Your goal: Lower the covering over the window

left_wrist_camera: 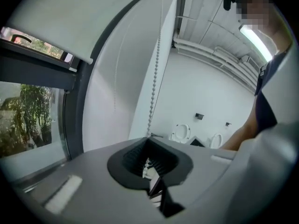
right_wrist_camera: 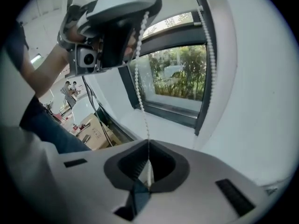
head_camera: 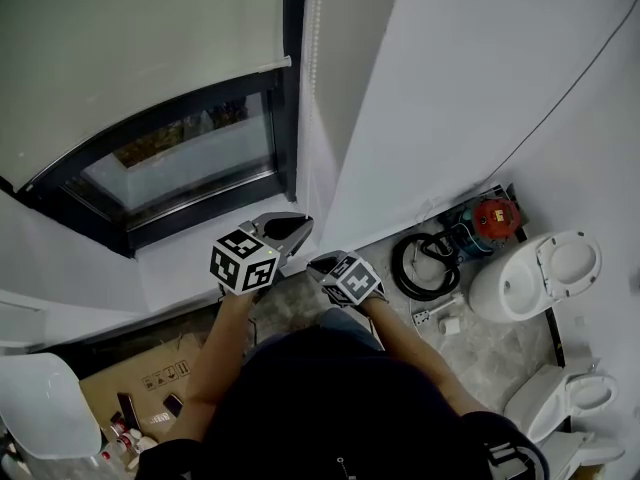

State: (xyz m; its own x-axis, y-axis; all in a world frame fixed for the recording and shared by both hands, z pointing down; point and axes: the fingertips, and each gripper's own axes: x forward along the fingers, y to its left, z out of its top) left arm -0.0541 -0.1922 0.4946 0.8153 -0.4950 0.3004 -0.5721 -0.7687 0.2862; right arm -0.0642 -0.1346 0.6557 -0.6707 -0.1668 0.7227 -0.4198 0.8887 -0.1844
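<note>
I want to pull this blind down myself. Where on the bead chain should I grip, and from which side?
Take the bead chain on its straight hanging stretch, from the room side, tongs across it. Thin, vertical and beaded, it should not slip. Both the left gripper and right gripper are shut on it.

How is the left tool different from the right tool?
The left tool grips the bead chain higher up; the right tool grips it lower, just beneath. The left tool sits closer to the window; the right tool sits further from it. What is the same: both are shut on that one chain, and both carry a black-and-white marker cube.
</note>
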